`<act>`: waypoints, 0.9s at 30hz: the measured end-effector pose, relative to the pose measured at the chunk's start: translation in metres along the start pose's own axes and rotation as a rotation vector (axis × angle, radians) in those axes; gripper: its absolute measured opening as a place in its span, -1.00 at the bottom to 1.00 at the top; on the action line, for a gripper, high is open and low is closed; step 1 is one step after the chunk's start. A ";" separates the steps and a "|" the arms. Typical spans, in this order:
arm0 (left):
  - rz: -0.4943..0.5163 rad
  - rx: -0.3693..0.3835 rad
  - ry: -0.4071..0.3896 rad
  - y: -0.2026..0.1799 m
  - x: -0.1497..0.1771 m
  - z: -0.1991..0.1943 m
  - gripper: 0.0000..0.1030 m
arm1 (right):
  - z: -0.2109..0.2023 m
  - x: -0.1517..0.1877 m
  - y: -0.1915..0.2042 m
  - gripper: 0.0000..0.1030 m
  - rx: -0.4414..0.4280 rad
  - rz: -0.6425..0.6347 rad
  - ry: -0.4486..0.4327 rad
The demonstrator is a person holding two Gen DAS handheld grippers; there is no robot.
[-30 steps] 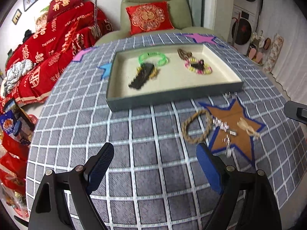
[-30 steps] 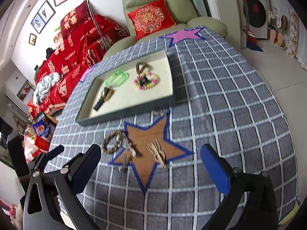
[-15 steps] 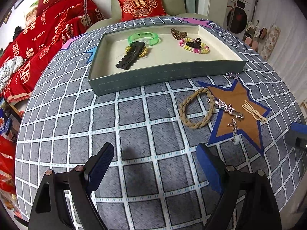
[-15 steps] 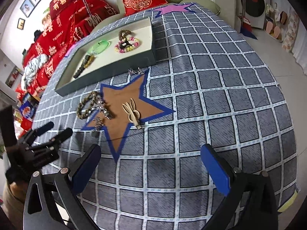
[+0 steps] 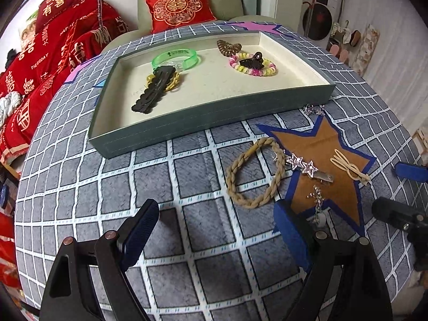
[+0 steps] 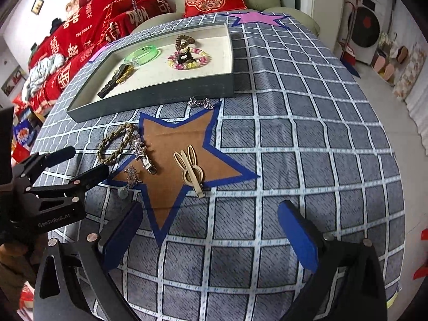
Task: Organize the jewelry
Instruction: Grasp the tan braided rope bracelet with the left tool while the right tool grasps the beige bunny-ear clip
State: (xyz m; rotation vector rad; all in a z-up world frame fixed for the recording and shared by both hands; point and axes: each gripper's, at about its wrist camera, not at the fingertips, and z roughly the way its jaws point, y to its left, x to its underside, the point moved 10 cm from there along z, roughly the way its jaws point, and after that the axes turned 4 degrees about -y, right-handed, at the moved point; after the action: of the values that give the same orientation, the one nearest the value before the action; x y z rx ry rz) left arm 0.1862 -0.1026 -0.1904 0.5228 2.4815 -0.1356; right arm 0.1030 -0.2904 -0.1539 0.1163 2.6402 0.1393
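A grey-green tray [image 5: 214,117] [image 6: 149,96] holds a green bangle [image 5: 175,58], a black hair clip [image 5: 153,91], a bead bracelet [image 5: 252,64] and a brown coil tie [image 5: 227,45]. In front of it, around a brown star patch [image 5: 321,144] [image 6: 171,139], lie a braided rope ring [image 5: 230,184] [image 6: 113,133], a silver star clip [image 5: 305,167] [image 6: 140,149], a cream rabbit clip [image 5: 347,167] [image 6: 191,171], a silver pendant [image 5: 317,200] [image 6: 131,176] and a silver bow [image 5: 314,109] [image 6: 200,103]. My left gripper [image 5: 215,214] [image 6: 85,160] hangs open and empty just short of the rope ring. My right gripper [image 6: 210,211] [image 5: 396,191] stands open and empty, near the rabbit clip.
The checked grey cloth covers a round table whose edge curves close on the right and at the front. Behind the tray stands a green armchair with a red cushion [image 5: 179,5]. Red-draped seating [image 5: 40,61] is on the left, and washing machines [image 6: 366,24] are at the far right.
Both grippers have sunk toward the table and tilted further down, so the loose pieces on the star patch look larger and nearer. Both stay open and empty.
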 end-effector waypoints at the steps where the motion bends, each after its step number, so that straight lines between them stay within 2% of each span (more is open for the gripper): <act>1: -0.001 0.002 0.002 0.000 -0.002 0.002 0.82 | 0.001 -0.001 0.001 0.86 0.004 -0.007 -0.001; 2: 0.000 0.004 0.002 0.000 -0.002 0.003 0.82 | 0.002 -0.002 0.002 0.73 0.008 -0.012 0.000; 5: 0.007 0.013 0.006 -0.002 -0.006 0.007 0.82 | 0.008 -0.003 0.003 0.55 0.012 -0.025 0.011; 12: 0.042 0.050 0.005 -0.014 -0.015 0.014 0.82 | 0.017 -0.005 0.010 0.41 0.038 -0.106 0.011; 15: 0.047 0.067 0.009 -0.018 -0.019 0.016 0.82 | 0.019 -0.007 0.012 0.21 0.066 -0.149 0.002; 17: 0.051 0.072 0.008 -0.020 -0.019 0.016 0.79 | 0.019 -0.008 0.015 0.01 0.062 -0.165 -0.005; 19: 0.065 0.087 -0.001 -0.024 -0.019 0.013 0.55 | 0.019 -0.009 0.018 -0.13 0.060 -0.177 -0.008; 20: 0.071 0.091 -0.002 -0.025 -0.019 0.012 0.51 | 0.019 -0.010 0.019 -0.19 0.058 -0.180 -0.008; 23: 0.090 0.104 -0.007 -0.030 -0.019 0.009 0.21 | 0.019 -0.010 0.023 -0.36 0.053 -0.189 -0.008; 25: 0.102 0.110 -0.011 -0.033 -0.018 0.007 -0.12 | 0.019 -0.010 0.025 -0.51 0.052 -0.191 -0.009; 26: 0.105 0.112 -0.013 -0.034 -0.019 0.006 -0.21 | 0.019 -0.010 0.026 -0.59 0.051 -0.192 -0.008; 27: 0.109 0.112 -0.015 -0.035 -0.018 0.005 -0.41 | 0.019 -0.010 0.027 -0.63 0.051 -0.192 -0.008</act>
State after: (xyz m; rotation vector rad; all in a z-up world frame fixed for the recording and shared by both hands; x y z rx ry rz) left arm 0.1886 -0.1420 -0.1850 0.7008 2.4346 -0.2356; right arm 0.1226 -0.2632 -0.1629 -0.1197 2.6305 0.0069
